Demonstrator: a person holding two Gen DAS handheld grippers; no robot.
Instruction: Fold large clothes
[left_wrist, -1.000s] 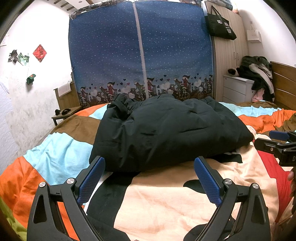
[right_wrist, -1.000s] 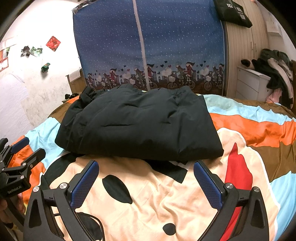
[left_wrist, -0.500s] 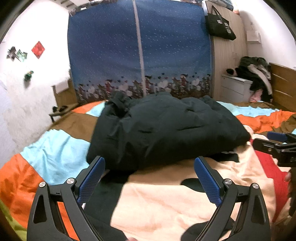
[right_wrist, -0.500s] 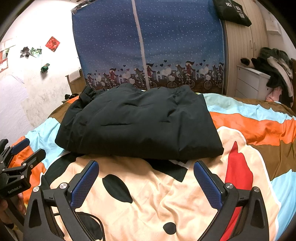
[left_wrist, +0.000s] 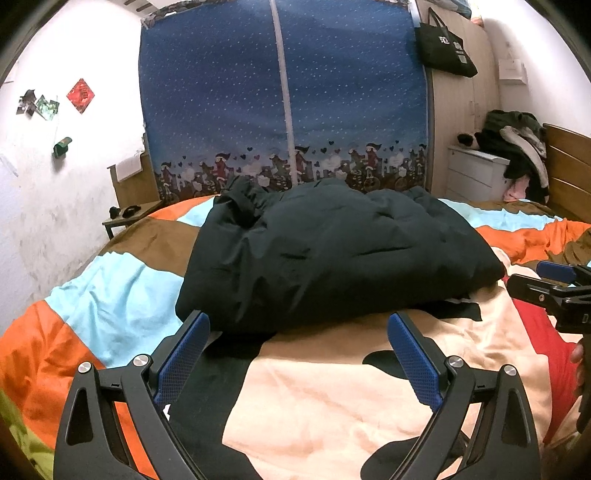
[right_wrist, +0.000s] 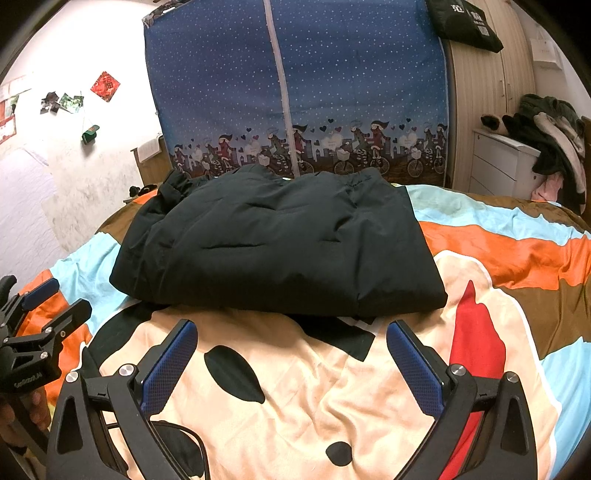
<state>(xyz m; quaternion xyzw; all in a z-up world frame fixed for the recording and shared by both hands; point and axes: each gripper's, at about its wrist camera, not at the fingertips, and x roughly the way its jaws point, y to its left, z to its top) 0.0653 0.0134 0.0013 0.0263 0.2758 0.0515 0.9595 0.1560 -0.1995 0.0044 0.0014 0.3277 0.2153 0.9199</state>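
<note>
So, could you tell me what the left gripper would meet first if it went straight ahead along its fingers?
Most likely the near edge of the folded black padded jacket on the colourful patchwork duvet. The left gripper is open and empty, with only bare duvet between; depth is uncertain.

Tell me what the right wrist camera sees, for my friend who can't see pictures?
A folded black jacket lies on a colorful bedspread. The open right gripper hovers empty just before it, with a blue wardrobe behind.

Count: one folded black jacket (right_wrist: 280, 243) on one bed (right_wrist: 517, 251). Two grippers: left gripper (left_wrist: 297, 336), right gripper (right_wrist: 291, 341). One blue fabric wardrobe (left_wrist: 280, 96), one black tote bag (left_wrist: 445, 51), one white drawer unit (right_wrist: 506, 166).
</note>
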